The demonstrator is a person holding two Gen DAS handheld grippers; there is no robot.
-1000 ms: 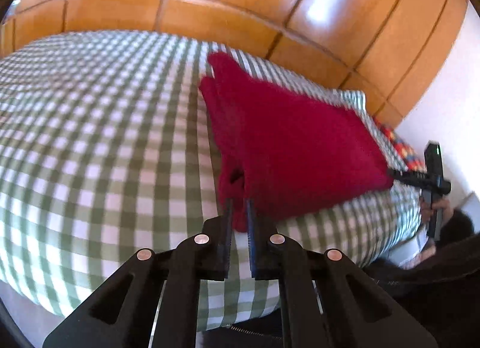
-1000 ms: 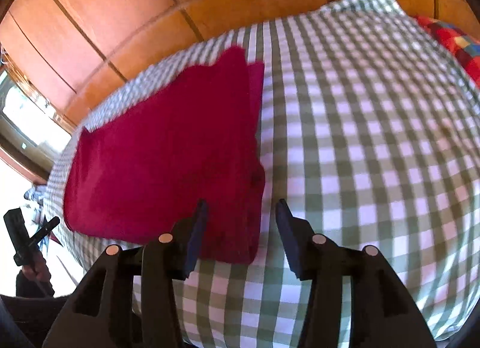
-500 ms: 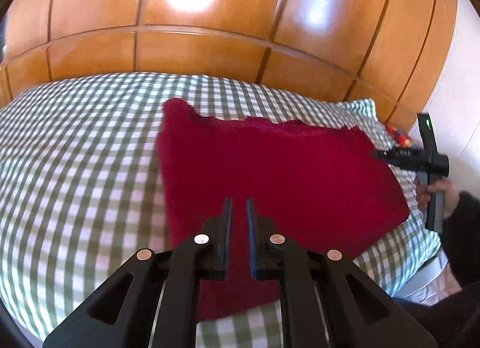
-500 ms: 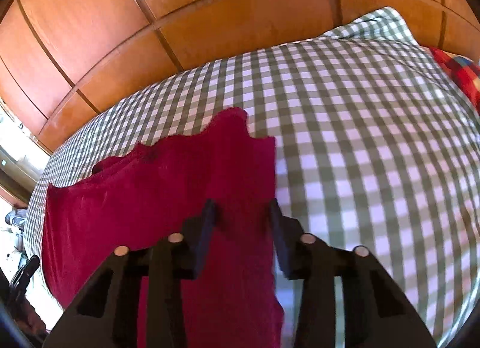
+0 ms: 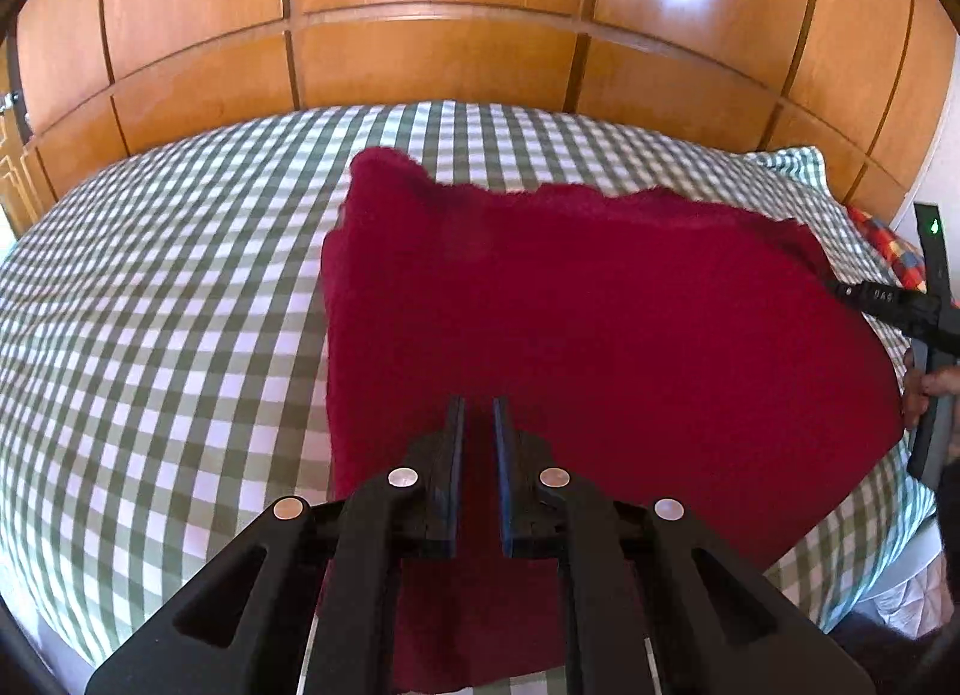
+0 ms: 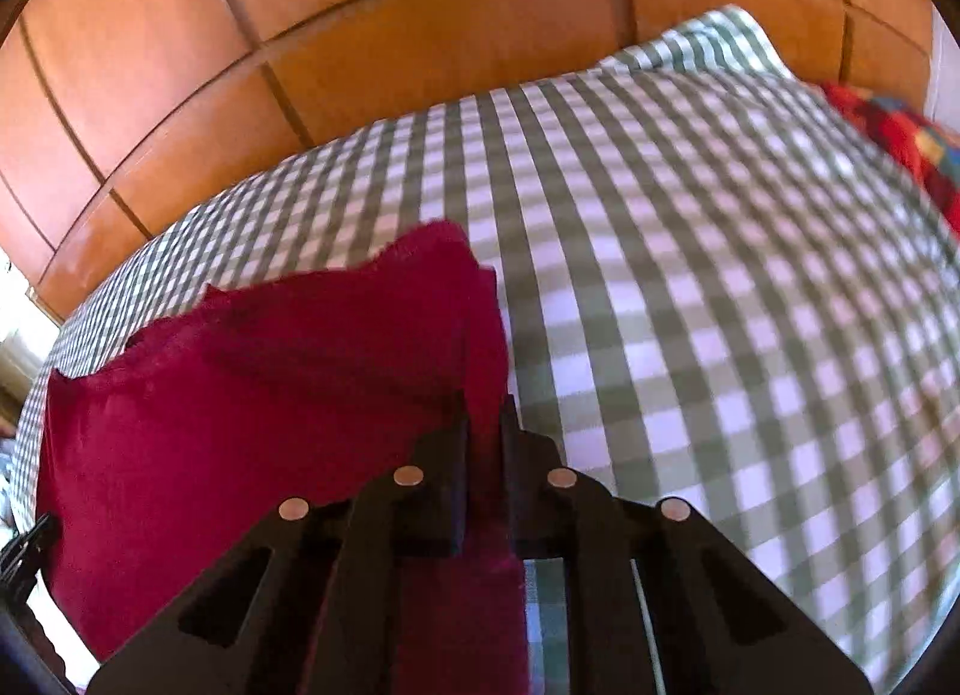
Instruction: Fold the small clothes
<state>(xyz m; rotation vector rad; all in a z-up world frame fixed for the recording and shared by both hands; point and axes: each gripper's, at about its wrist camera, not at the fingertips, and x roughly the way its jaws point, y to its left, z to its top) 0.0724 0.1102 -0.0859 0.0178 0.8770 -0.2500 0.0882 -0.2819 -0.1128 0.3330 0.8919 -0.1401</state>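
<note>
A dark red cloth (image 5: 600,323) lies spread on the green-and-white checked bed cover (image 5: 150,305). My left gripper (image 5: 478,413) hovers over the cloth's near left part. Its jaws are nearly together, with red fabric in the thin gap. In the right wrist view the same red cloth (image 6: 240,395) fills the lower left. My right gripper (image 6: 483,425) is at its right edge, jaws closing with a raised fold of cloth pinched between them. From the left wrist view the right gripper (image 5: 831,282) meets the cloth's far right edge, with a hand (image 5: 924,389) holding it.
A wooden panelled headboard (image 5: 420,35) runs behind the bed. A checked pillow (image 5: 792,161) and a colourful patchwork fabric (image 5: 888,245) sit at the right end. Bare checked cover (image 6: 720,275) stretches right of the cloth. The bed's near edge drops off just below the grippers.
The cloth went from hanging bunched off the left gripper to lying spread flat. The right gripper's jaws closed from wide apart onto the cloth's right edge. Both grippers moved in over the cloth.
</note>
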